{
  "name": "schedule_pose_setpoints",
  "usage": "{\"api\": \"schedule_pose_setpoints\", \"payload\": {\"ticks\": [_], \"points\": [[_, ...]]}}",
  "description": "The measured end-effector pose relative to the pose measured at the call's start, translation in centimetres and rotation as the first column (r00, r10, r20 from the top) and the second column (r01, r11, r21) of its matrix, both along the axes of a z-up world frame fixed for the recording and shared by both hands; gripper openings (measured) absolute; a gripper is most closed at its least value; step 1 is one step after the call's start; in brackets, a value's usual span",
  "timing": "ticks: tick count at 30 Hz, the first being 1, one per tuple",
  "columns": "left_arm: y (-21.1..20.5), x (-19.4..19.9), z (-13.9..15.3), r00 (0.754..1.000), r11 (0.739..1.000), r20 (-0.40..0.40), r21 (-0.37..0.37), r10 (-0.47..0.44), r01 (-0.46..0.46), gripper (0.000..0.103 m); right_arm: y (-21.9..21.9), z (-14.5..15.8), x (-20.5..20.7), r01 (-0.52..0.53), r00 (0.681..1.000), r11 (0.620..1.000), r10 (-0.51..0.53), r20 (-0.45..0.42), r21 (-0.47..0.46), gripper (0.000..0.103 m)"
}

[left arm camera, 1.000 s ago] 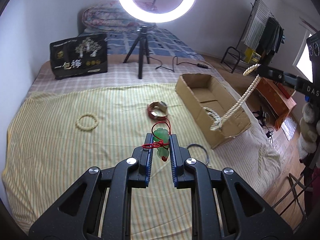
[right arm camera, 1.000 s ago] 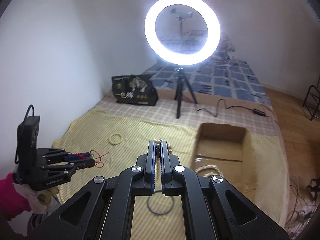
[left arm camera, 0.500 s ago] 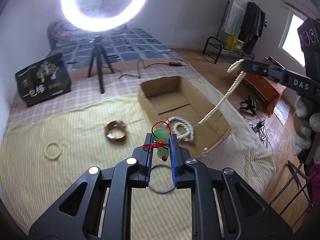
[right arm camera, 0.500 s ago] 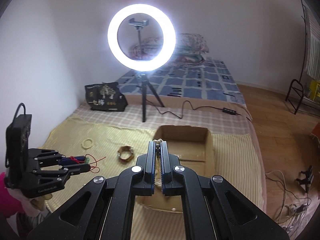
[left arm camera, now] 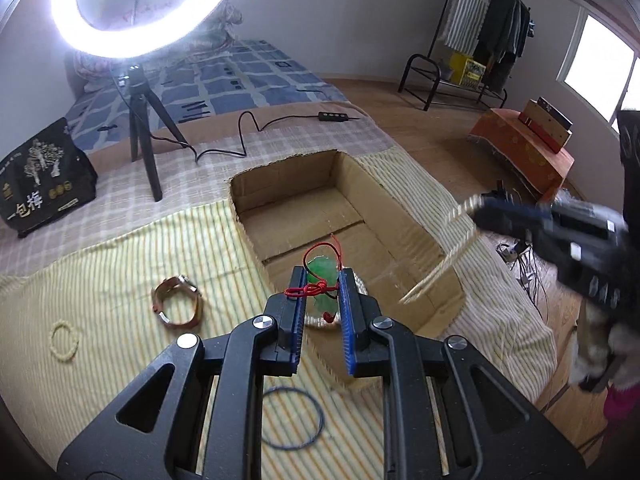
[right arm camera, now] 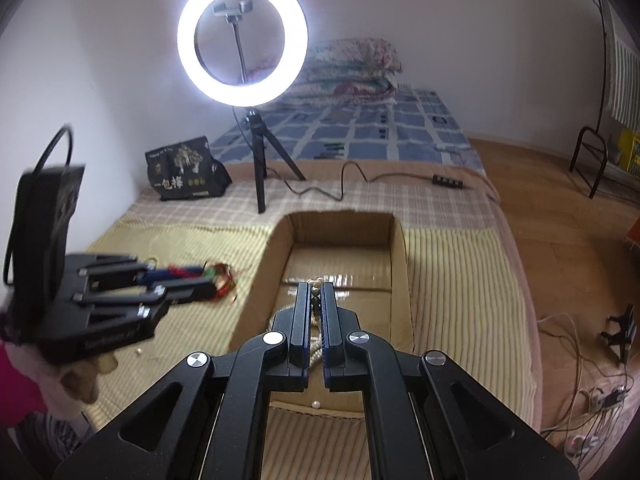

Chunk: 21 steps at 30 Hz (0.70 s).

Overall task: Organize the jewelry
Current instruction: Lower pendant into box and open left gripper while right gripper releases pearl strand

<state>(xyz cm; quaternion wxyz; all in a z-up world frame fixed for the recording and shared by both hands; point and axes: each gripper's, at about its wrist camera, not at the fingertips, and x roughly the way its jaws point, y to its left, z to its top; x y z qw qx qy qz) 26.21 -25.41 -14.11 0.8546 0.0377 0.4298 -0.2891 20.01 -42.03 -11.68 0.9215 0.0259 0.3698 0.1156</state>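
My left gripper (left arm camera: 322, 274) is shut on a green pendant (left arm camera: 320, 270) with a red cord, over the near left corner of the open cardboard box (left arm camera: 400, 208). The right wrist view shows that gripper (right arm camera: 212, 278), blurred, left of the box (right arm camera: 400, 248). My right gripper (right arm camera: 315, 287) is shut on a cream bead necklace (right arm camera: 316, 282), whose strand hangs down into the box. From the left wrist view the right gripper (left arm camera: 486, 210) is blurred at the right with the strand (left arm camera: 440, 272) slanting down. On the striped cloth lie a brown bangle (left arm camera: 178, 304), a cream bracelet (left arm camera: 63, 340) and a thin dark hoop (left arm camera: 292, 418).
A ring light on a tripod (left arm camera: 144, 148) stands behind the box, with its cable (left arm camera: 248, 132) across the bed. A black bag (left arm camera: 40, 184) leans at the far left. The bed edge drops to a wooden floor (left arm camera: 452, 152) on the right. A loose pearl (right arm camera: 316, 404) lies near the box's front wall.
Both grippers have swung toward the box. The left one carried the pendant right, from over the cloth to the box's near corner. The right one sank, lowering more of the necklace inside.
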Motion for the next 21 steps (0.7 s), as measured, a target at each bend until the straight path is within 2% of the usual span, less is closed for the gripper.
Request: {"api": "schedule_pose_setpoints", "payload": {"ticks": [11,21], "points": [[-2.2,4.8,-3.2,0.998,0.999,-0.057,0.009,0.037,-0.037,0.014,-0.7,-5.6,1.2,-0.007,0.995,1.000,0.010,-0.096,0.028,0.003],[-3.2,7.0,-5.2,0.994,0.999,-0.101,0.010,0.051,-0.051,0.014,-1.4,-7.1,1.7,-0.003,0.993,0.999,0.007,-0.118,0.036,0.003]]}}
